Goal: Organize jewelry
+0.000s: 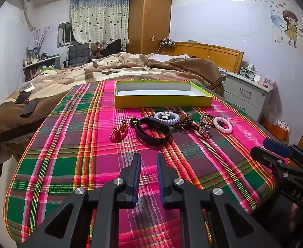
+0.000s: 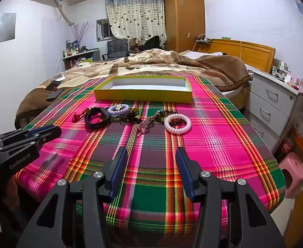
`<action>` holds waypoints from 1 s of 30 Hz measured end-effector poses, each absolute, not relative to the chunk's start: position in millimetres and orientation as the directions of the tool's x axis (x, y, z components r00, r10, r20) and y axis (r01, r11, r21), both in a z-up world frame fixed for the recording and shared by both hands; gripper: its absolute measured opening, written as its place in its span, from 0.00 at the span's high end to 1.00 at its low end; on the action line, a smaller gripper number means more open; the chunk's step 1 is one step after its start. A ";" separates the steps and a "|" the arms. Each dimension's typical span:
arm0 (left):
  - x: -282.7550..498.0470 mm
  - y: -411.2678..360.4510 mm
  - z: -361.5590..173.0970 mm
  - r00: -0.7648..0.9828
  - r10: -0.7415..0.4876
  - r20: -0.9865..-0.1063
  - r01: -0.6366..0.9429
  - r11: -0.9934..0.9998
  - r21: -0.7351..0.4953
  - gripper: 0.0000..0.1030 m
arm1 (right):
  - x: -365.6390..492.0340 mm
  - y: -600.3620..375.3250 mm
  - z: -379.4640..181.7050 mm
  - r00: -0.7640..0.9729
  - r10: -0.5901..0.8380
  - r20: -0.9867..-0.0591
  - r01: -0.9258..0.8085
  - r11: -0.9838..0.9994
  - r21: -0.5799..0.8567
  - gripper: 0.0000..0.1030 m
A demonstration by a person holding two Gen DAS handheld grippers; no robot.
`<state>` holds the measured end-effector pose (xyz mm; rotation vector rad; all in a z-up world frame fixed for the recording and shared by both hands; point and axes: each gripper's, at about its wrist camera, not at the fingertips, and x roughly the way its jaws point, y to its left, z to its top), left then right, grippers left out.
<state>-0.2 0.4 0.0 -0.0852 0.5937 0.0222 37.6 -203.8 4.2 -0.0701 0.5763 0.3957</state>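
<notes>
From the left wrist view, the left hand-held gripper (image 1: 149, 159) hovers above the plaid-covered table (image 1: 73, 144), fingers slightly apart and empty; a black wristband (image 1: 153, 131) lies just ahead, with a red beaded bracelet (image 1: 118, 133) to its left, which shows more clearly here. From the right wrist view, the right hand-held gripper (image 2: 151, 155) is spread wide and empty, a white spiral hair tie (image 2: 177, 123) ahead of it; only here a pink plastic stool (image 2: 294, 173) shows. Beyond the jewelry, the shallow yellow cardboard box (image 2: 143, 96) shows only its white inside.
</notes>
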 end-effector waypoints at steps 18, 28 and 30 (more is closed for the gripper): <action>-1.9 -2.6 0.9 0.826 0.005 -0.563 -0.048 0.997 -0.061 0.86 | 38.4 -204.8 3.5 0.761 0.342 -0.551 -0.383 0.923 0.043 0.52; -1.6 -4.6 0.4 0.823 0.002 -0.567 -0.039 0.998 -0.053 0.86 | 38.7 -205.5 2.0 0.761 0.339 -0.553 -0.382 0.923 0.040 0.52; -1.8 -4.4 0.5 0.824 0.002 -0.566 -0.040 0.998 -0.054 0.86 | 38.5 -205.5 2.4 0.762 0.341 -0.551 -0.383 0.923 0.042 0.52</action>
